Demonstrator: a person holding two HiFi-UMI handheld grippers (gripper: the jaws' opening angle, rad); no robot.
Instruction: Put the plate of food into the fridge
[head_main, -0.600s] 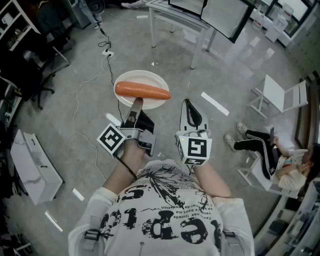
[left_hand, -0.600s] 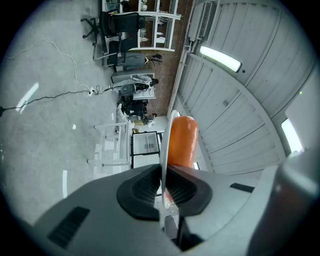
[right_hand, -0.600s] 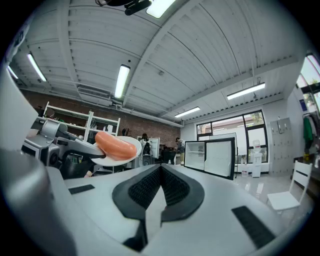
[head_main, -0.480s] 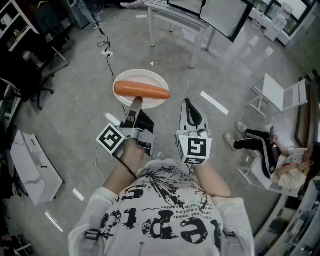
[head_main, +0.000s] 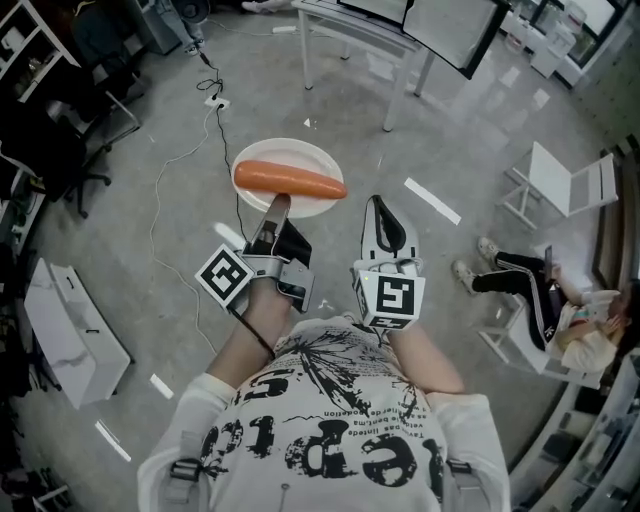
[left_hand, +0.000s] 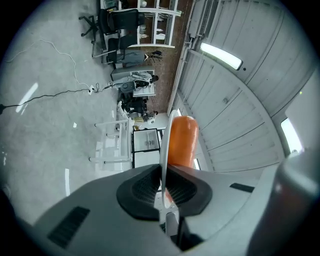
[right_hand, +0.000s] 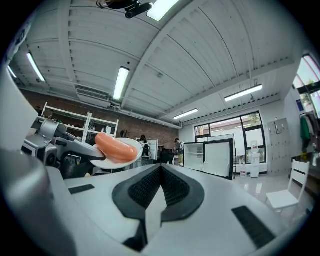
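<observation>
Your shirt (head_main: 330, 430) carries large black lettering, upside down from your head view and too broken by folds to read for sure. Just above the shirt, the left cube (head_main: 224, 277) and right cube (head_main: 388, 298) show only black-and-white square patterns, no letters.

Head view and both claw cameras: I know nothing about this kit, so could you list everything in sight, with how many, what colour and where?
plate: one, white, carried above the floor
carrot-like food: one, orange, lying across the plate
table: one, white, top of head view
folding chair: one, white, right
power strip: one, white, on the floor beyond the plate, cables trailing
bag: one, white, on the floor at left
fridge: one, white, door open, far ahead in right claw view
seated person: one, dark trousers, right edge
left claw: one, grey, shut on the plate's near rim
right claw: one, grey, shut, empty, beside the left
</observation>
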